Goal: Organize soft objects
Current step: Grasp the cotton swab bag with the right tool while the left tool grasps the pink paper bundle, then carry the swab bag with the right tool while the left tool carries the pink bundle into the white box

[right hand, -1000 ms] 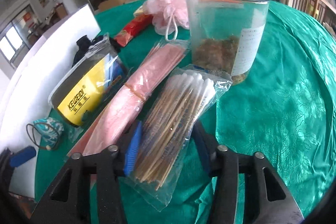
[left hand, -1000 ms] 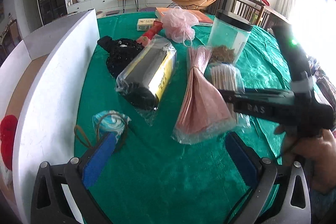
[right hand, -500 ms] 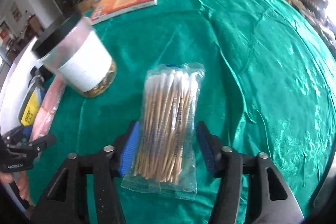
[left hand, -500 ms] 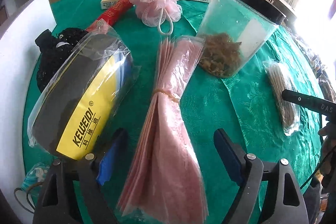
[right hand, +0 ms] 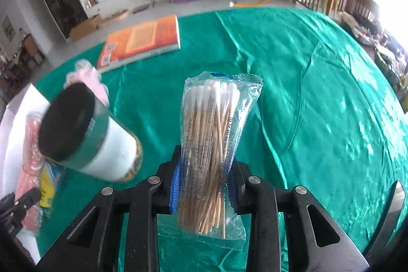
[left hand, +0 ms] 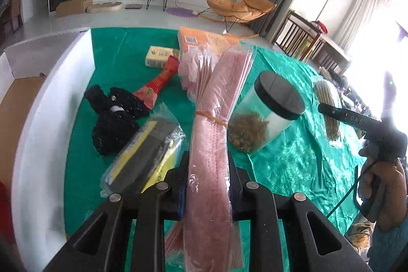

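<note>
The left fingers [left hand: 207, 185] have just closed and pinch the pink bundle [left hand: 216, 134] low down, lifting it off the green worktop [left hand: 293, 159] for sorting. The right fingers [right hand: 204, 186], also just closing, pinch the swab pack [right hand: 211, 144], raised likewise.

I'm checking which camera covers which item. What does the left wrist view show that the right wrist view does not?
Only the left wrist view: the left gripper shut on the pink bundle, plus the black mesh item and red tube.
Only the right wrist view: the right gripper shut on the cotton swab pack.
Both: the jar, orange book and green tablecloth.
</note>
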`<state>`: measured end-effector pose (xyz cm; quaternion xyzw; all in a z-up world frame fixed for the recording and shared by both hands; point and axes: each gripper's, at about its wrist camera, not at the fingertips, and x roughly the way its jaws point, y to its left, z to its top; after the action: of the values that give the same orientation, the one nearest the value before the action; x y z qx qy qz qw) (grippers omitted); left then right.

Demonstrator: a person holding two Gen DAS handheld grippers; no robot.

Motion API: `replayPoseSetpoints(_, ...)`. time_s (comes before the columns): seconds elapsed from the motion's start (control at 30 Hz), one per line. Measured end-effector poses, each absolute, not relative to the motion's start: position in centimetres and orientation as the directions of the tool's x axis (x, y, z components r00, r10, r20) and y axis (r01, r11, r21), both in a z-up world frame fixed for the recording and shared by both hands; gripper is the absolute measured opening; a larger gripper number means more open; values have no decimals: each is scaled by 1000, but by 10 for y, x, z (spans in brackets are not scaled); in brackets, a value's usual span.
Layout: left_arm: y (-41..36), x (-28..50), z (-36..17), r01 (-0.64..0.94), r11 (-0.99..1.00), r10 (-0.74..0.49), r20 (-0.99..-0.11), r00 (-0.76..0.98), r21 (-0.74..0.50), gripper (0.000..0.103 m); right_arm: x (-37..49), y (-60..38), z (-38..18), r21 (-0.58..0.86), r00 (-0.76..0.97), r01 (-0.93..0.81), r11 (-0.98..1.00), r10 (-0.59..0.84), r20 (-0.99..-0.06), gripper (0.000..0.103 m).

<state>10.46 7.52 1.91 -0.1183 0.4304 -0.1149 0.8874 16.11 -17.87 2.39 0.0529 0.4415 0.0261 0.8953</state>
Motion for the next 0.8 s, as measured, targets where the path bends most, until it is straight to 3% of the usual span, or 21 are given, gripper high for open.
replayPoseSetpoints(0.17,157,70,57,4,960,-210,-710,672,-280,24,138,-97,85,178,636,-224,958,282,-718,32)
replayPoseSetpoints(0.43,308,-11,70,-350,931,171,-725,667,-102,26,78,96,117,381,393,-586,715,662,-638,32)
replayPoseSetpoints(0.47,322,-18,65,-403,912,221,-733,643,-78,29,73,119,116,414,351,-607,678,697,-626,33)
replayPoseSetpoints(0.5,332,-24,60,-440,895,250,-741,623,-68,42,68,137,113,449,310,-623,640,730,-610,39)
replayPoseSetpoints(0.53,341,-29,54,-467,881,264,-745,612,-71,68,64,153,109,486,268,-634,601,761,-591,56)
replayPoseSetpoints(0.57,346,-34,50,-489,868,274,-741,614,-84,83,63,164,104,519,221,-640,566,783,-582,70)
replayPoseSetpoints(0.6,348,-39,49,-508,856,291,-722,628,-97,100,62,170,99,532,199,-637,557,787,-585,74)
replayPoseSetpoints(0.7,336,-46,51,-500,861,321,-663,676,-93,102,57,153,86,483,267,-624,614,749,-607,74)
replayPoseSetpoints(0.8,305,-37,55,-391,913,230,-643,731,-117,102,48,107,71,352,420,-586,730,645,-638,74)
